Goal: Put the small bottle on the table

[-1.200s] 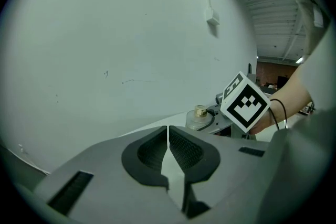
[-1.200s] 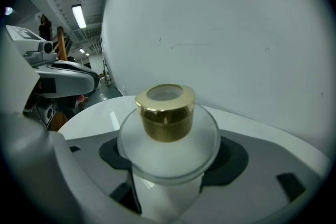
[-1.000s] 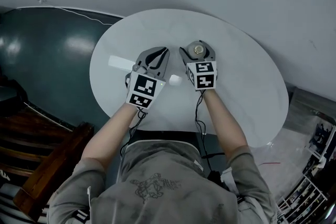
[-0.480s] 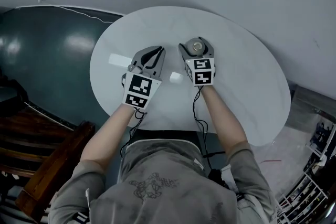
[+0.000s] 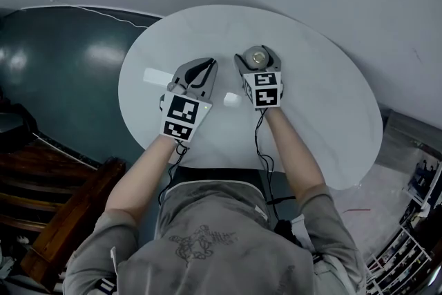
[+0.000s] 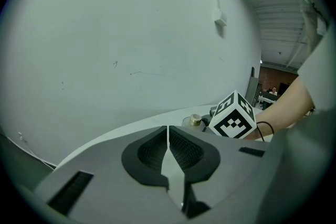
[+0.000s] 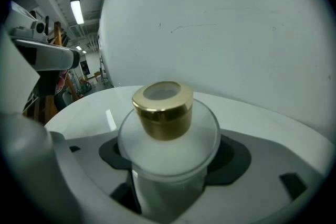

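Two small forward shifts only: right hand-held gripper [image 5: 257, 60] still clamps small bottle [image 7: 167, 131], left hand-held gripper [image 5: 206, 65] stays closed, empty.

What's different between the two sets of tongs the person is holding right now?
The left tongs are closed with nothing between them, while the right tongs are clamped around a small bottle with a gold cap. In the head view, the left tongs angle towards the right ones, while the right tongs point straight ahead. Both are grey and are held over the white round table.
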Action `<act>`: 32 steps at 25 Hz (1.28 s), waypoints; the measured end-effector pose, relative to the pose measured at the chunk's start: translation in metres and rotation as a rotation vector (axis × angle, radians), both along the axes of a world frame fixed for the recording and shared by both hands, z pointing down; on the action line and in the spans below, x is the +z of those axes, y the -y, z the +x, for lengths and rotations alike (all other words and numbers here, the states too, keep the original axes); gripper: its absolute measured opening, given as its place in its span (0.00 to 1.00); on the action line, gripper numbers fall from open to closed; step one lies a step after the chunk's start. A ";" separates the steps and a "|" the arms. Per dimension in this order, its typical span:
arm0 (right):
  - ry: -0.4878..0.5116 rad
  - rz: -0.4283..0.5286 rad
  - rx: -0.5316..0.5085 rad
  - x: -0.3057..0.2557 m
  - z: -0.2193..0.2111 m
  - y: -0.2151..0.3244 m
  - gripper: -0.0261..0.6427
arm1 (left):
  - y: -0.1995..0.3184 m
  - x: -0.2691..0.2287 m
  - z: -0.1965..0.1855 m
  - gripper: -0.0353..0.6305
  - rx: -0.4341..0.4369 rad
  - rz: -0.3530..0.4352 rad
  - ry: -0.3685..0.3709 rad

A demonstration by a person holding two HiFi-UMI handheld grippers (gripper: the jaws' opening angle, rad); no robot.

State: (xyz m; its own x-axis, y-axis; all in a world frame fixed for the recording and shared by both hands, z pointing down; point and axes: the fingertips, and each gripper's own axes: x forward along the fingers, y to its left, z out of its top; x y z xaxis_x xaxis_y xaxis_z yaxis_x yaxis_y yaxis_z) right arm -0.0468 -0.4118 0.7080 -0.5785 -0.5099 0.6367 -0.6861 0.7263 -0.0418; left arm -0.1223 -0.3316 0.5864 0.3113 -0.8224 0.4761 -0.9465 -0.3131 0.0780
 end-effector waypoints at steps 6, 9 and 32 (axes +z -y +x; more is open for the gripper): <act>0.035 -0.022 0.017 -0.013 0.008 -0.008 0.53 | -0.002 -0.019 0.006 0.09 0.019 0.018 0.006; 0.025 -0.019 0.018 -0.023 0.014 -0.012 0.53 | -0.003 -0.033 0.010 0.09 0.029 0.039 0.008; 0.173 0.207 0.001 -0.239 0.054 -0.051 0.26 | -0.029 -0.167 0.040 0.09 0.145 0.230 0.057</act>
